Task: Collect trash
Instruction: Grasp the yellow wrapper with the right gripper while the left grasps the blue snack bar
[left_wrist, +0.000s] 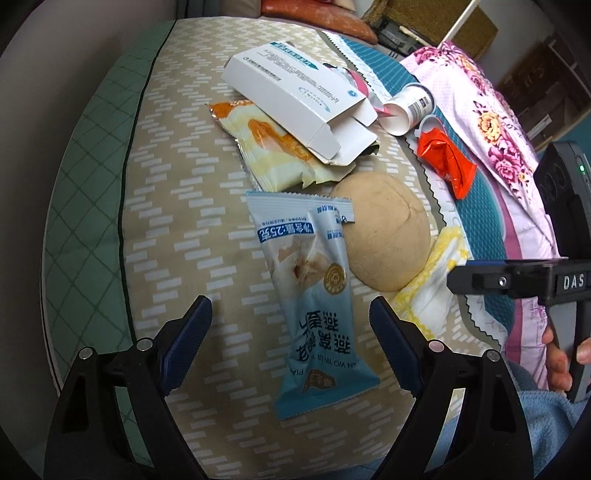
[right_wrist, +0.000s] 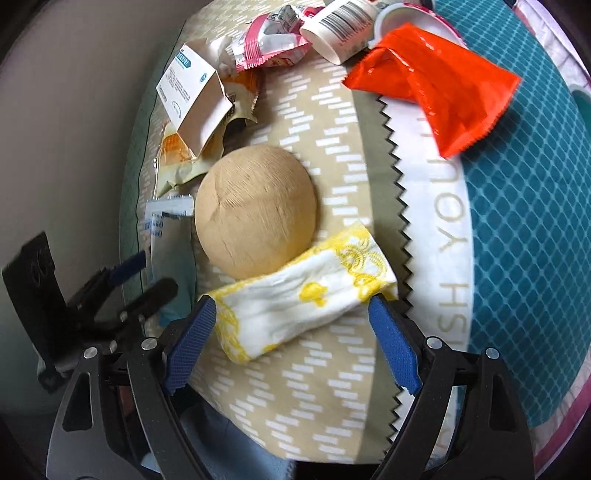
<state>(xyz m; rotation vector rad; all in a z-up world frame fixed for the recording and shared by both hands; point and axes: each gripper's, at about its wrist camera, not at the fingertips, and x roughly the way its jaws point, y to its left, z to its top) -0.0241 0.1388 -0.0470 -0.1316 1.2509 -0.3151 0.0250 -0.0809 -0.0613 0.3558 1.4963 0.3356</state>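
The white box (left_wrist: 295, 96) hides part of the yellow wrapper (left_wrist: 273, 147) on the patterned bedspread (left_wrist: 177, 229); both the left gripper (left_wrist: 291, 325) and right gripper (right_wrist: 291, 328) stand apart.

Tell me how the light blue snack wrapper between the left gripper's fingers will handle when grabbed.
The light blue snack wrapper looks thin, creased and torn open at the top, so it is probably light, floppy and crushable. Its glossy film may slip. The left hand-held gripper is open around it.

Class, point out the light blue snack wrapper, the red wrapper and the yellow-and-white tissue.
light blue snack wrapper (left_wrist: 314, 295), left wrist view, middle of pack.
red wrapper (right_wrist: 443, 81), right wrist view, centre.
yellow-and-white tissue (right_wrist: 303, 291), right wrist view, middle.
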